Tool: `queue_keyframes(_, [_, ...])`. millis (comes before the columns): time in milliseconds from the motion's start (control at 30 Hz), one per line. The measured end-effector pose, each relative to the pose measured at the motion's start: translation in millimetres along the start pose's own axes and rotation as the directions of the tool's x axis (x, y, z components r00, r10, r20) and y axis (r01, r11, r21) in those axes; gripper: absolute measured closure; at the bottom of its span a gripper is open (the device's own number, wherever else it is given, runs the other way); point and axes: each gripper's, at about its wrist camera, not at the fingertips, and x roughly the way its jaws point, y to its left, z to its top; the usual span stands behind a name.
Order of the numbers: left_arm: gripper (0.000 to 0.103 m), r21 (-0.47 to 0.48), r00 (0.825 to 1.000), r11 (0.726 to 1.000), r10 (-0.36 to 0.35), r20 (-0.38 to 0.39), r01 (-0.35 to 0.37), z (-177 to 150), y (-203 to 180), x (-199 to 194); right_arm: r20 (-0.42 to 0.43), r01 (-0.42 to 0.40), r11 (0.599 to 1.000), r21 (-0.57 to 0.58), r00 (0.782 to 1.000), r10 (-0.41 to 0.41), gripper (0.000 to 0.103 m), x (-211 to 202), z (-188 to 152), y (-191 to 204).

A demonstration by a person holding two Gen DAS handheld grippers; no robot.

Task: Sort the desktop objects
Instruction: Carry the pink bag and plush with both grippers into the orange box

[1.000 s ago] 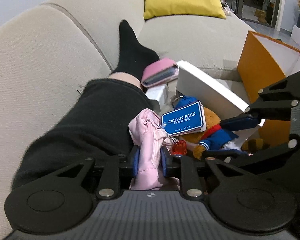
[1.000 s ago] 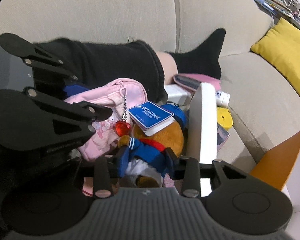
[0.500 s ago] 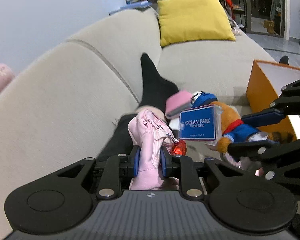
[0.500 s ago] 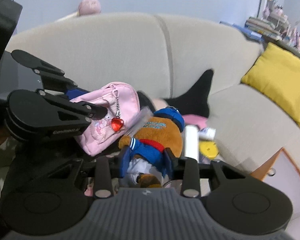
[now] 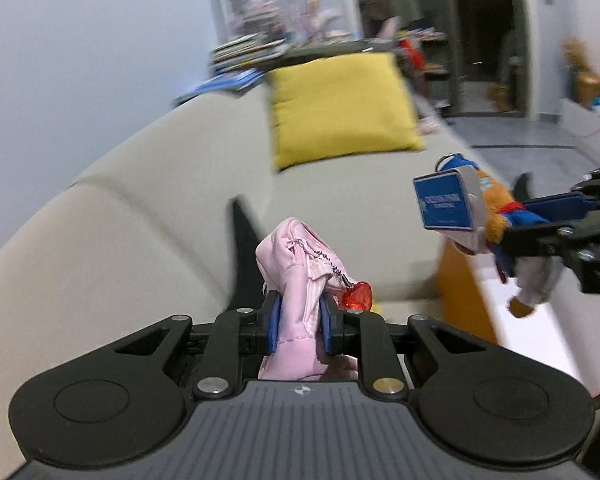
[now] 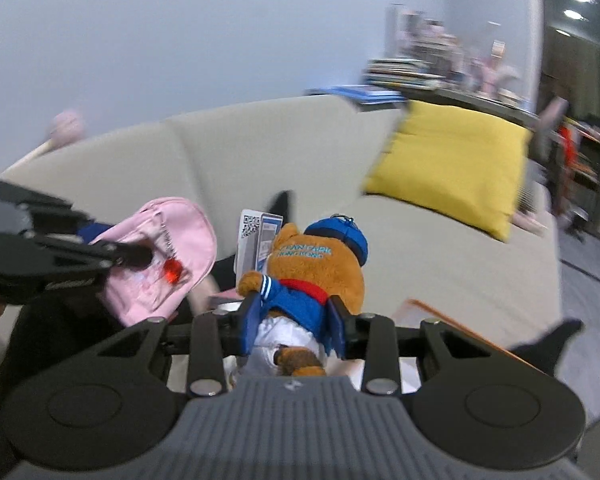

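My left gripper (image 5: 300, 326) is shut on a small pink pouch (image 5: 296, 276) with a red heart charm (image 5: 358, 296) dangling from a bead chain. The same pouch (image 6: 164, 256) shows at the left of the right wrist view, held up in the air. My right gripper (image 6: 292, 326) is shut on a brown plush bear (image 6: 316, 268) in a blue cap and blue sailor top. The bear's blue card tag (image 5: 446, 204) hangs at the right of the left wrist view, beside the plush bear (image 5: 496, 216). Both items hang above the sofa.
A beige sofa (image 5: 140, 208) fills the background, with a yellow cushion (image 5: 340, 108) on it. A person's black-socked foot (image 5: 242, 248) lies on the seat. An orange box with a white inside (image 5: 512, 320) stands at lower right. Cluttered shelves (image 6: 440, 64) stand behind the sofa.
Both grippers have risen from the pile on the sofa, carrying the pink pouch and the plush bear up. The views have tilted upward, and the items left on the seat have dropped from sight.
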Motion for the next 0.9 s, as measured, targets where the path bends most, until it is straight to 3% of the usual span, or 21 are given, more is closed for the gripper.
queue_keyframes(200, [0.08,0.103,0.987,0.983,-0.159,0.037,0.155,31.1,-60.7,24.3,-0.051,0.096,0.974,0.206,0.995,-0.087,0.065,-1.7,-18.5,-61.9])
queue_keyframes(433, [0.08,0.229,0.962,0.935,-0.273,-0.026,0.271,43.6,-129.7,79.0,-0.147,0.131,0.878,0.46,0.987,-0.07,0.065,24.7,-56.3,-119.4])
queue_keyframes(533, [0.08,0.286,0.961,0.918,-0.268,-0.066,0.276,42.5,-149.6,106.7,-0.169,0.131,0.827,0.547,0.985,-0.045,0.065,38.9,-67.5,-136.9])
queue_keyframes(900, [0.08,0.483,0.975,0.852,-0.129,-0.182,0.203,12.6,-200.2,162.4,-0.179,0.12,0.696,0.707,0.984,0.012,0.065,91.3,-89.8,-168.3])
